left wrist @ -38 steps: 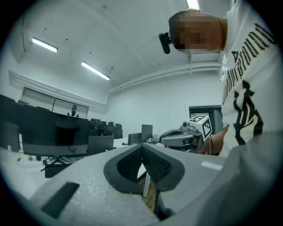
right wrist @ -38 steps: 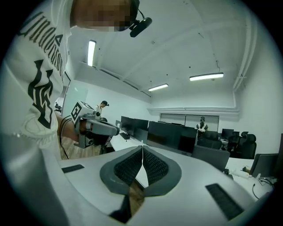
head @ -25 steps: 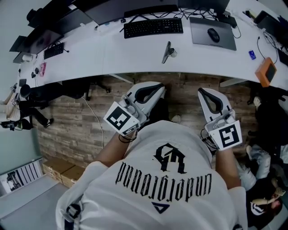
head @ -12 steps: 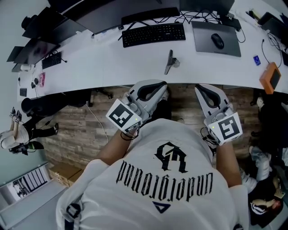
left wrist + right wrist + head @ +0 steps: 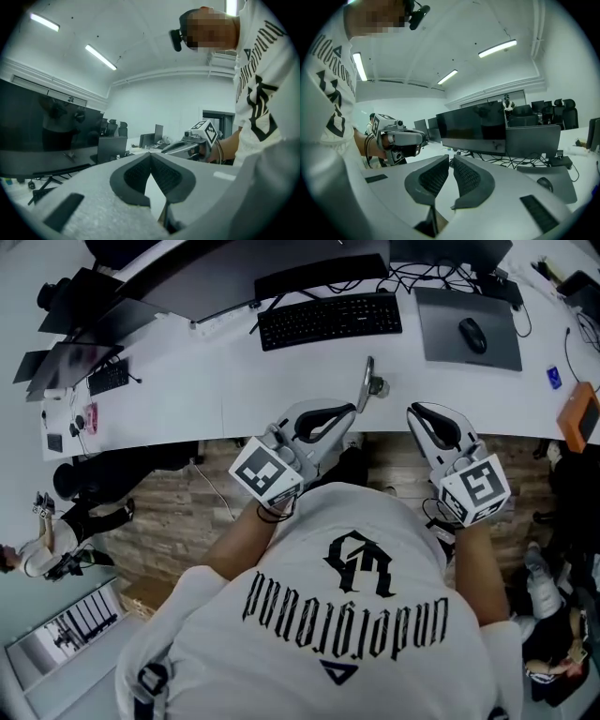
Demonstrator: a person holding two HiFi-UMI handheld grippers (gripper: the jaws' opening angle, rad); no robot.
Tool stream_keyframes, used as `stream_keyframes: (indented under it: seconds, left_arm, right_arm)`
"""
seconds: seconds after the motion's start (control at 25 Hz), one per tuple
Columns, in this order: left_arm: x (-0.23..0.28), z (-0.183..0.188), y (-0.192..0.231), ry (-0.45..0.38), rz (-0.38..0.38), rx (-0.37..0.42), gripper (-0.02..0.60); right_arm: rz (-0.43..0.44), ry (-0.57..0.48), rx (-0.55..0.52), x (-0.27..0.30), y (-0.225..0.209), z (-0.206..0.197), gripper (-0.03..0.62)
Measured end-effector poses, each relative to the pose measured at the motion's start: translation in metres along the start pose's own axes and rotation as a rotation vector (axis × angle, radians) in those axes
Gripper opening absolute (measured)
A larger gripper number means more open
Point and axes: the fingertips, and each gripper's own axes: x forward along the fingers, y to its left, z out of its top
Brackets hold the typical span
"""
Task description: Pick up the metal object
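The metal object [image 5: 367, 385] is a slim shiny piece on a small round foot, standing near the front edge of the white desk [image 5: 234, 381]. My left gripper [image 5: 352, 410] is shut and empty, its tip at the desk edge just below and left of the object. My right gripper [image 5: 413, 410] is also shut and empty, a little right of the object. In the left gripper view the jaws [image 5: 151, 153] meet at the tip and point over the desk. The right gripper view shows its jaws [image 5: 451, 157] nearly touching. Neither gripper view shows the object.
A black keyboard [image 5: 329, 320] lies behind the object. A mouse [image 5: 472, 335] rests on a grey pad [image 5: 441, 334] at the right. Dark monitors [image 5: 478, 129] line the back. An orange item [image 5: 581, 415] and a small keyboard [image 5: 111, 377] sit at the desk's ends.
Both grippers have moved forward from above the wooden floor to the desk's front edge. The left tip now lies close to the metal object. Both stayed shut.
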Motion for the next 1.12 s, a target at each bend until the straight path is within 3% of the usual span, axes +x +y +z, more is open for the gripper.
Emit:
stream_keyframes:
  seconds: [0.28,0.36,0.52,0.88,1.12]
  left_arm:
    - [0.022,-0.019,0.044,0.027,-0.086,-0.049,0.014]
    - [0.029,-0.032,0.057,0.051,-0.104,-0.052,0.015]
    - [0.038,-0.065,0.080,0.104,-0.134,-0.075,0.015]
    - [0.053,-0.123,0.126,0.179,-0.142,-0.115,0.015]
    - [0.058,-0.147,0.147,0.196,-0.140,-0.157,0.015]
  right_arm:
    - [-0.024,0.068,0.164,0.051,-0.047,-0.042,0.021]
    - [-0.026,0.092,0.238,0.065,-0.060,-0.059,0.062]
    - [-0.025,0.168,0.388,0.091,-0.078,-0.105,0.080]
    - [-0.032,0.325,0.609,0.136,-0.100,-0.183,0.101]
    - [-0.085,0.416,0.739,0.154,-0.112,-0.230,0.101]
